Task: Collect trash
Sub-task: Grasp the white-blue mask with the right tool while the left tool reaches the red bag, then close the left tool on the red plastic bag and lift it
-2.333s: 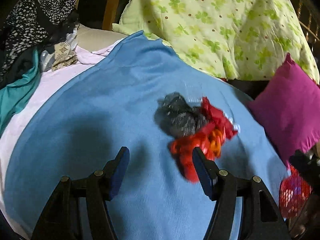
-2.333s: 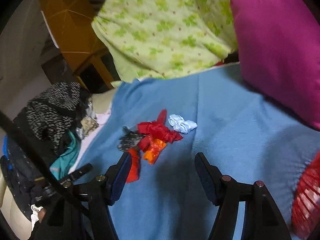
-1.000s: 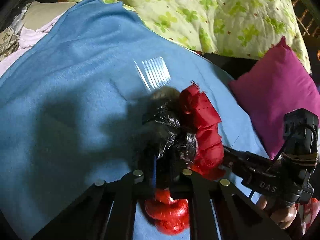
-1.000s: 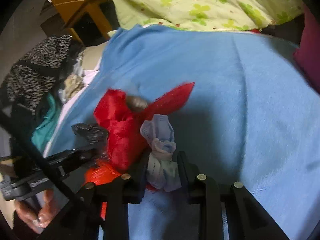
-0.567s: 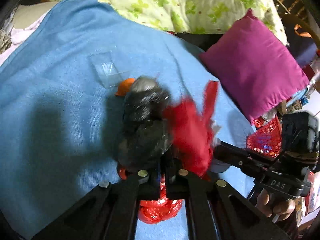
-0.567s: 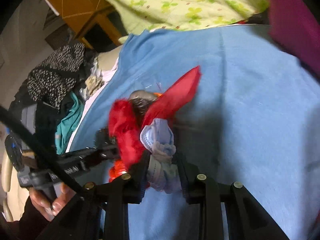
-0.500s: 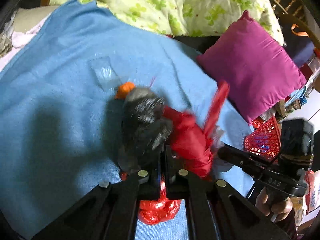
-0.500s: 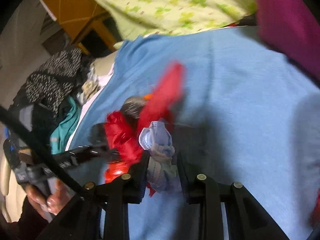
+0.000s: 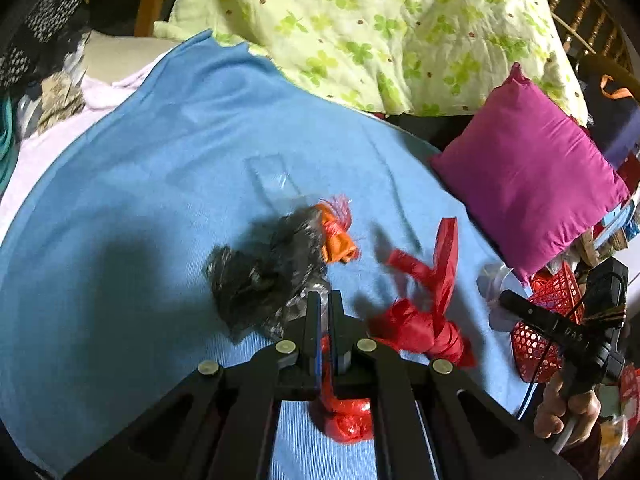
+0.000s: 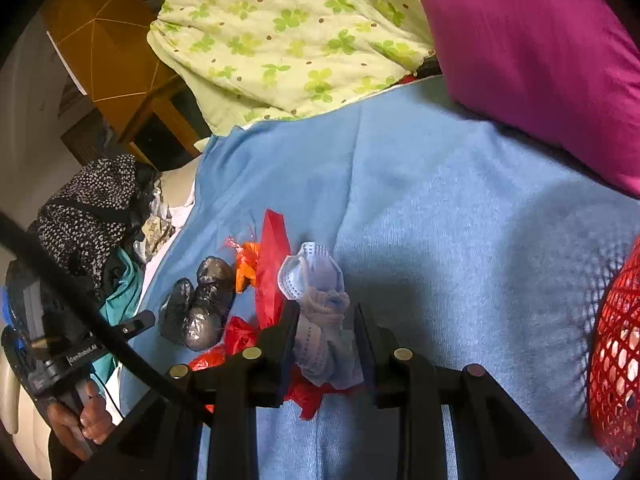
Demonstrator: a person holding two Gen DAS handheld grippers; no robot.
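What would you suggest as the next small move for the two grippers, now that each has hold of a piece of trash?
Probably carry both loads right, to the red mesh basket. The right gripper is clamped on the crumpled face mask, and the left gripper is pinched on the black plastic bag, with red plastic bag scraps tangled alongside. Both jaws look full; the basket sits at the blue blanket edge.

A crinkled, glossy black plastic bag (image 9: 264,280) and shiny red plastic wrap (image 9: 424,320) lay on a matt, finely ribbed blue cloth blanket (image 9: 140,200).
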